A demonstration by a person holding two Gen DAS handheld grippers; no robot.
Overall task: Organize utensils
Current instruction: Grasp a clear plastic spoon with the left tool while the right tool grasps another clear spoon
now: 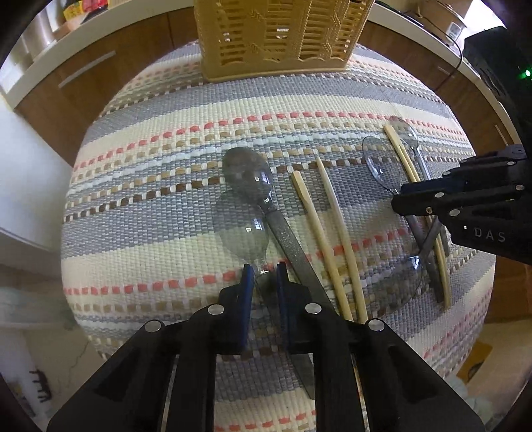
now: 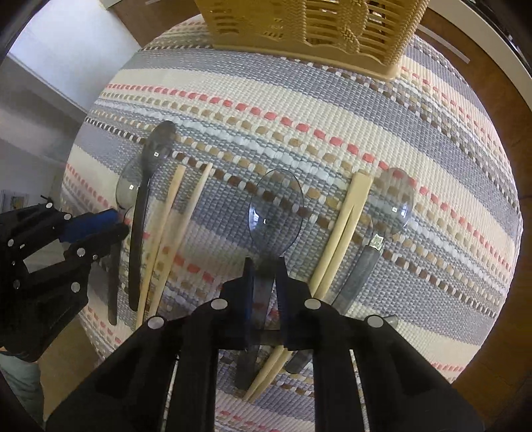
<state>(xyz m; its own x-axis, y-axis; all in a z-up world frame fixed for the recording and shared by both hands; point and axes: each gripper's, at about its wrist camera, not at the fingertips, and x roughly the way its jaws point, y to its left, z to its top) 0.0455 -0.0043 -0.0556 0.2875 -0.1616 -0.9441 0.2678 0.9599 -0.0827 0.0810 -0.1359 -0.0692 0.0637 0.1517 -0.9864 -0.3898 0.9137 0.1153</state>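
Both tongs straddled spoon necks without clamping: left tongs (image 1: 262, 269) around the clear spoon (image 1: 244, 237), right tongs (image 2: 266, 266) around the blue-tinted spoon (image 2: 275, 212), well short of the basket (image 1: 279, 33). Best to close squarely on each neck before lifting, I judged.

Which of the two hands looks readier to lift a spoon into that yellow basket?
Probably either, slightly the right. The right gripper has its jaws around the handle of a clear blue-tinted plastic spoon, with the slotted yellow plastic basket straight ahead. The left gripper likewise straddles the neck of a clear plastic spoon.
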